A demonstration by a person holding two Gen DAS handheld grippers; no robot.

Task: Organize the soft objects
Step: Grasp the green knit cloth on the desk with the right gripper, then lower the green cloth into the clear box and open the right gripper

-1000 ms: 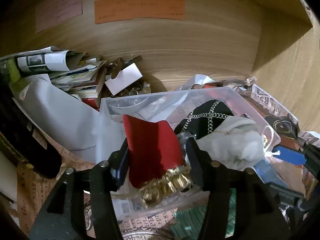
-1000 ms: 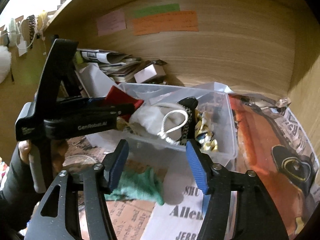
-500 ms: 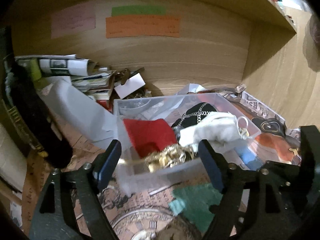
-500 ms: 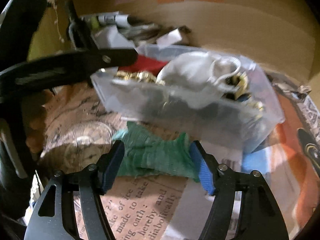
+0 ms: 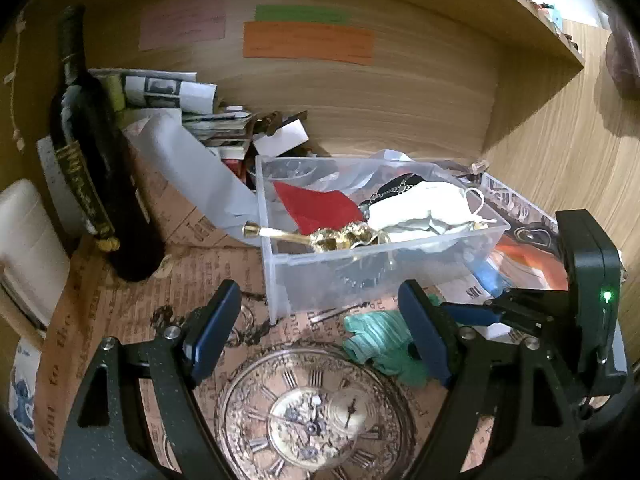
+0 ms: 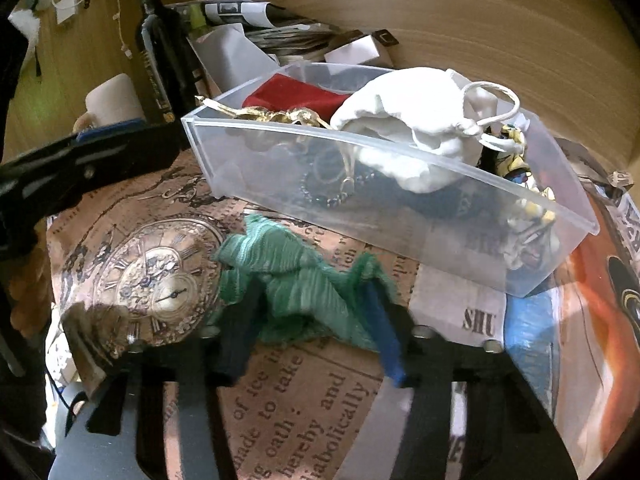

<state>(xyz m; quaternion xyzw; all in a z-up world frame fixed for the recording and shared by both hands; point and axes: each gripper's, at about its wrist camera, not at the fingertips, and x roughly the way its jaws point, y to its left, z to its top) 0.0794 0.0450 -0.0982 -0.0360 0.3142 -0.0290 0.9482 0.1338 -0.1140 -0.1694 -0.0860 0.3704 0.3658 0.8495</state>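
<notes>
Green cloth [image 6: 296, 280] is lying on clock-printed paper [image 6: 156, 272] before the clear bin [image 6: 400, 184], the right gripper [image 6: 308, 328] straddling it, fingers apart; the left gripper [image 5: 320, 332] is hanging empty, spread wide, near a dark bottle [image 5: 96, 168].

Left wrist view: raised, set back, facing the alcove's back wall; clear bin [image 5: 384, 256] at 12 o'clock. Right wrist view: low, close over green cloth [image 6: 296, 280], bin [image 6: 392, 184] at 1 o'clock. Both share bin, cloth [image 5: 380, 340].
</notes>
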